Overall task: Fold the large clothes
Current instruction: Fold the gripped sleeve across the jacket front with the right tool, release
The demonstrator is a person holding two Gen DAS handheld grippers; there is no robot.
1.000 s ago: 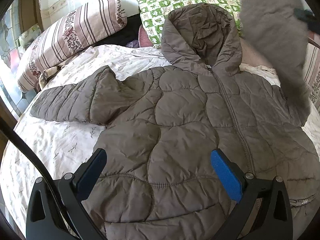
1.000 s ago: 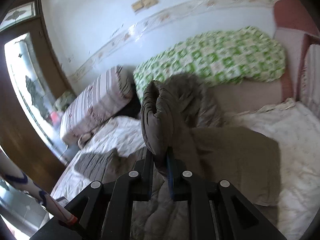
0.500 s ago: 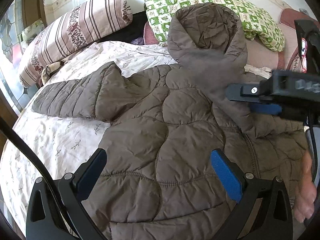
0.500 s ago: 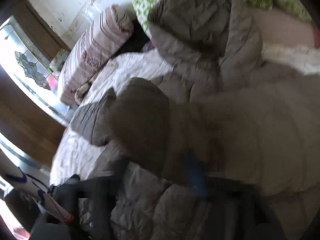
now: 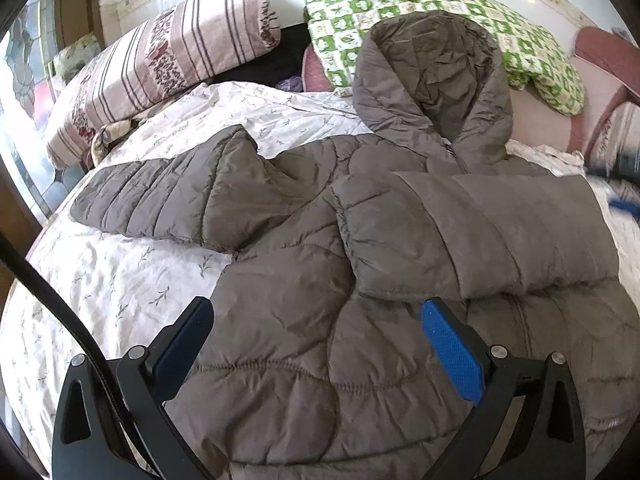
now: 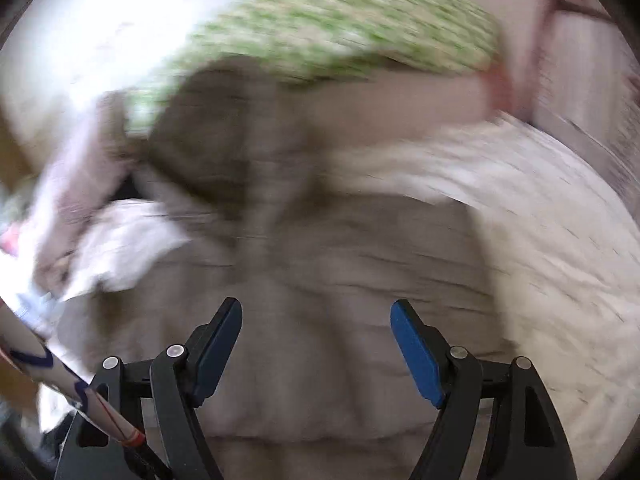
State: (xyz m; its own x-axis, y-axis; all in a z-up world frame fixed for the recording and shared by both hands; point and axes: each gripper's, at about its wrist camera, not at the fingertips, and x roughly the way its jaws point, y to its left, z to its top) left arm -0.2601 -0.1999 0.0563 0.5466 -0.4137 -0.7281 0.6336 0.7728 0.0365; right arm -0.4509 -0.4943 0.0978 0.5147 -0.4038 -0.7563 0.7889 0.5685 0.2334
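A grey-brown quilted puffer jacket with a hood [image 5: 304, 280] lies flat on the white leaf-print bed sheet [image 5: 120, 276], one padded sleeve [image 5: 472, 232] folded across its chest. The left claw [image 5: 316, 344] and right claw [image 6: 316, 348] hover wide apart, holding nothing.

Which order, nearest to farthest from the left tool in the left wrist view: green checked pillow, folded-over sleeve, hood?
1. Folded-over sleeve: lies across the jacket chest, just beyond the left tool.
2. Hood: farther up, at the jacket's top.
3. Green checked pillow: behind the hood, by the wall.
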